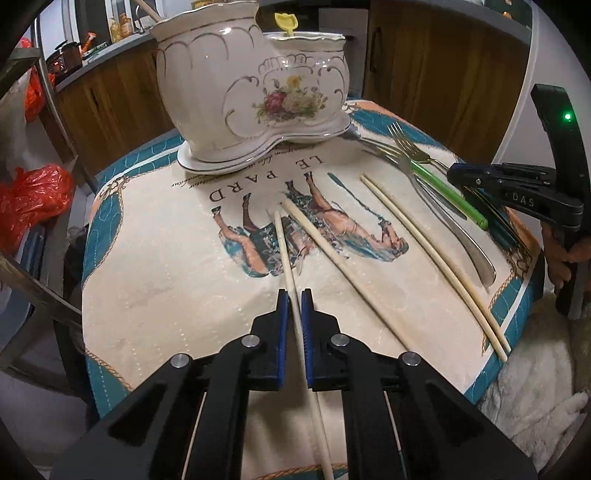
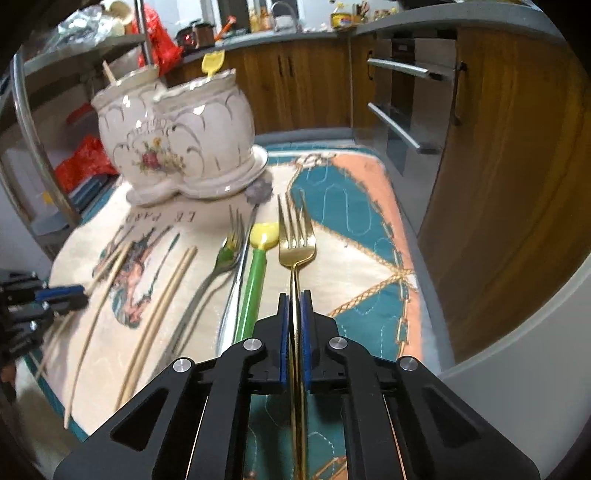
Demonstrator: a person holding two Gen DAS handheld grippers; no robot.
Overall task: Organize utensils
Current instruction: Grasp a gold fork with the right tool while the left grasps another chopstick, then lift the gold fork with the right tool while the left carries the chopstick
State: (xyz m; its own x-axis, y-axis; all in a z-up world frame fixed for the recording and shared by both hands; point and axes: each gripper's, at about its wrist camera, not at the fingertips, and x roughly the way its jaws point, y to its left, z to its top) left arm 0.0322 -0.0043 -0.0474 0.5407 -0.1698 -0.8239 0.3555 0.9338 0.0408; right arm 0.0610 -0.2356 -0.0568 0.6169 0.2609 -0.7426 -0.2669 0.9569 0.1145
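Gripping two pieces at once is where I stand now: my left gripper (image 1: 294,295) has its blue pads pinched onto a pale chopstick (image 1: 286,251) partway along its length, and my right gripper (image 2: 294,299) is clamped on the thin handle of the gold fork (image 2: 295,243), whose tines point away toward the holder. Both pieces look as if they lie on or only just above the printed cloth (image 1: 155,280); I cannot tell if either has left it. The white flowered holder (image 1: 236,92) sits at the far end of the cloth, with a yellow-tipped piece (image 1: 286,22) already poking out of its smaller cup and what seems a wooden stick in the taller one. So I judge the job barely started. Left on the cloth are a second loose chopstick (image 1: 343,258) just beside the held one, a pair of chopsticks (image 1: 436,266) lying together, a silver fork (image 2: 221,266), a green-handled utensil with a yellow head (image 2: 255,280), and a long steel handle (image 1: 465,236) next to it. Each of those has yet to go into the holder, after the two I hold.
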